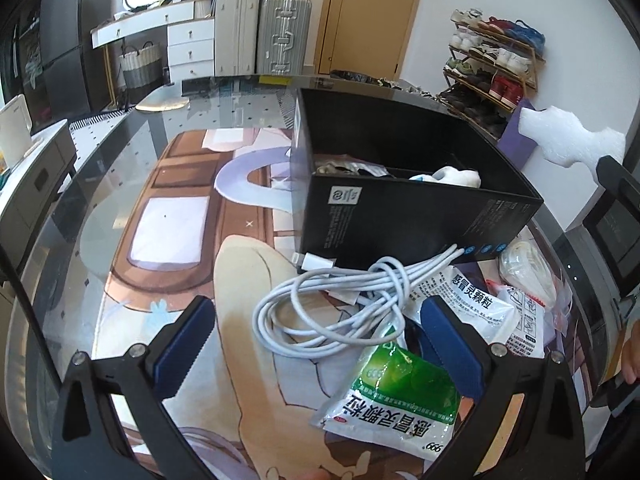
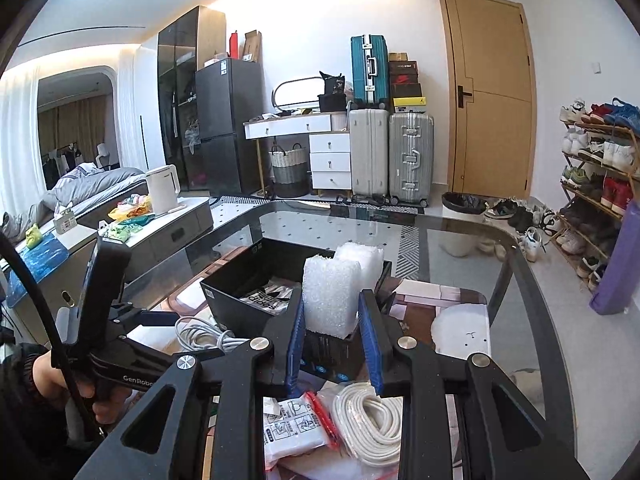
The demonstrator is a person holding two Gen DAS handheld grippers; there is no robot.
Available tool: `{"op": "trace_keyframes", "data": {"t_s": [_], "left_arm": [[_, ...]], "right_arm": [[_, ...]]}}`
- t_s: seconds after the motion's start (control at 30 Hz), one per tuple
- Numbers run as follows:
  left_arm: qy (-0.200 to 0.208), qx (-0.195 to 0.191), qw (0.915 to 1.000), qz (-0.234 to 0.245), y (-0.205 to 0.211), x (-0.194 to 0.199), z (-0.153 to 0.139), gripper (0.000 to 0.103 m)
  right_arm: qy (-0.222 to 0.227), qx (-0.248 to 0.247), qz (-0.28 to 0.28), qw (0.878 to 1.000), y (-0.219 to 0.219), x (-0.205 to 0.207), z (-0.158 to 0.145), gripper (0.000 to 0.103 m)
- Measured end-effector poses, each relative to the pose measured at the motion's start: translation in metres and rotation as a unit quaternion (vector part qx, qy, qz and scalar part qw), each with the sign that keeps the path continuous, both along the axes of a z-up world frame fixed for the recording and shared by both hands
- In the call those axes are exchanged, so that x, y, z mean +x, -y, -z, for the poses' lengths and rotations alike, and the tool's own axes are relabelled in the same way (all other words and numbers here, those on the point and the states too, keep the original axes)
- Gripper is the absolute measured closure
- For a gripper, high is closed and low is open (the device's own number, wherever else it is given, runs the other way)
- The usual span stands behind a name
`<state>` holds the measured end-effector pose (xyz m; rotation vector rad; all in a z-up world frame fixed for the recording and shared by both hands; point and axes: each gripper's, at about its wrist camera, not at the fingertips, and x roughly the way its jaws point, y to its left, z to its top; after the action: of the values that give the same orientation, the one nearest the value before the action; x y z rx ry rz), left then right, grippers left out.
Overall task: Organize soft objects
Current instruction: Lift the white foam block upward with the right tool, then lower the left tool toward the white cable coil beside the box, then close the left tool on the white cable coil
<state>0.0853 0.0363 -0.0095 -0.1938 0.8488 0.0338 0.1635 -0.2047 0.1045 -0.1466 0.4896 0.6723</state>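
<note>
R gripper (image 2: 331, 344) clamps white foam block (image 2: 330, 294), tilted slightly down over black cardboard box (image 2: 240, 280). L gripper (image 1: 316, 336) jaws wide apart, angled down at coiled white cable (image 1: 340, 300) beside box.

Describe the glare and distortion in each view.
Left wrist: glass table mirrors the room, black box edges bow, corners vignetted. Right wrist: bright ceiling glow upper left, door leans with fisheye curve, foam piece sharp.
</note>
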Motion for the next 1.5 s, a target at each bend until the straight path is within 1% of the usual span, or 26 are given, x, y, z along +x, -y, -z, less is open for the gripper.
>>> {"op": "trace_keyframes", "data": {"t_s": [0.17, 0.33, 0.4, 0.5, 0.67, 1.03, 1.07, 1.1, 1.17, 1.27, 1.5], "left_arm": [[-0.005, -0.004, 1.0000, 0.004, 0.001, 0.002, 0.002, 0.003], [-0.007, -0.012, 0.9998, 0.017, 0.005, 0.002, 0.002, 0.020], [-0.005, -0.014, 0.9996, 0.024, 0.006, 0.002, 0.002, 0.026], [-0.002, -0.015, 0.9993, 0.034, 0.008, 0.000, 0.001, 0.029], [0.008, -0.010, 0.9991, 0.041, 0.012, -0.004, -0.004, 0.030], [0.033, -0.022, 0.9978, 0.052, 0.011, -0.011, -0.016, 0.031], [0.035, -0.022, 0.9977, 0.053, 0.011, -0.012, -0.017, 0.032], [0.037, -0.024, 0.9975, 0.054, 0.011, -0.013, -0.018, 0.044], [0.037, -0.033, 0.9970, 0.060, 0.009, -0.014, -0.019, 0.045], [0.035, -0.023, 0.9971, 0.064, 0.012, -0.014, -0.018, 0.045], [0.028, -0.025, 0.9973, 0.063, 0.013, -0.013, -0.014, 0.045]], "right_arm": [[-0.004, -0.002, -0.003, 1.000, -0.001, 0.001, 0.001, 0.077], [-0.004, -0.001, -0.004, 1.000, 0.000, 0.001, 0.002, 0.077], [-0.005, -0.001, -0.005, 1.000, 0.000, 0.001, 0.002, 0.077], [-0.004, -0.001, -0.005, 1.000, 0.000, 0.001, 0.001, 0.077], [-0.004, -0.001, -0.005, 1.000, 0.000, 0.001, 0.001, 0.077], [-0.001, 0.000, -0.005, 1.000, 0.001, 0.002, 0.000, 0.077], [0.000, 0.000, -0.004, 1.000, 0.001, 0.001, 0.000, 0.077], [0.001, 0.000, -0.004, 1.000, 0.001, 0.001, 0.000, 0.077], [0.000, 0.000, -0.004, 1.000, 0.001, 0.001, 0.000, 0.077], [0.001, 0.000, -0.005, 1.000, 0.002, 0.001, -0.001, 0.077], [0.002, -0.001, -0.008, 1.000, 0.002, 0.001, -0.004, 0.077]]}}
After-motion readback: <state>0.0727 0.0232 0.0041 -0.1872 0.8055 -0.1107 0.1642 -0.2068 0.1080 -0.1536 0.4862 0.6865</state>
